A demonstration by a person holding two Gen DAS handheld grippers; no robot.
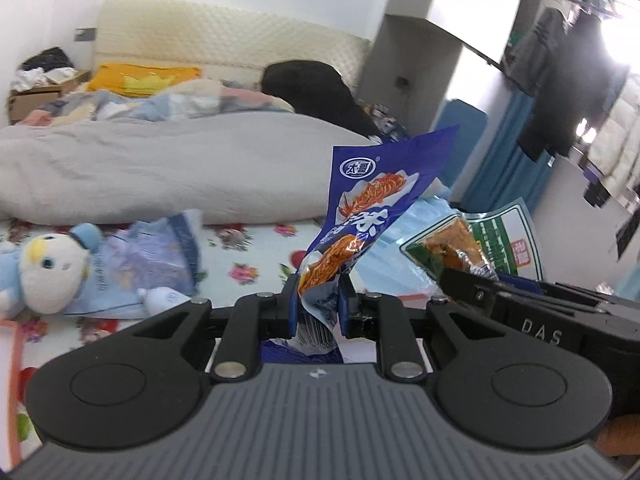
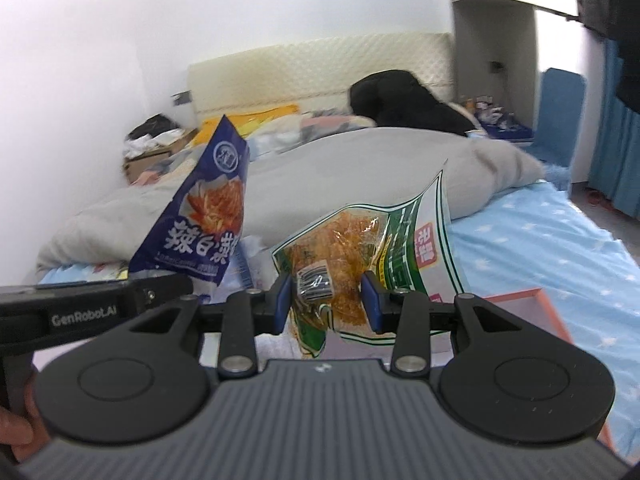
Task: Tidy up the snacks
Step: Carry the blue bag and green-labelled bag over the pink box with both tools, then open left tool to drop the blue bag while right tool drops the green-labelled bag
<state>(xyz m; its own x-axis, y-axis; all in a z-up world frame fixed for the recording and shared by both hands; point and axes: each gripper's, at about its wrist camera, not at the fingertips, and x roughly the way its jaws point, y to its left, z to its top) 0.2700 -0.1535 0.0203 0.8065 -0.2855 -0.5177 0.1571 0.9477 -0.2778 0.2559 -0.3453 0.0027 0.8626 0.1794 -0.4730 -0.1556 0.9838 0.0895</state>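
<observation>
Blue packet (image 1: 362, 216): we saw crinkled foil printed with orange shreds, upright at frame centre.
Left gripper (image 1: 318, 304): we found it pinched on its lower end.
Green packet (image 2: 360, 256): clear-windowed, at centre.
Right gripper (image 2: 326, 300): clamped around it.
Bed (image 2: 540, 248): behind both.

Both grippers share one build: a ribbed grey body, two round black discs at its front corners, black linkage arms pinned with silver rivets, and blue pads on the fingers (image 1: 294, 300). The left gripper (image 1: 318, 300) and right gripper (image 2: 328, 300) carry white lettering on their sides ("GenRobot.AI", "DAS"). Bare skin shows at the frame edges.
</observation>
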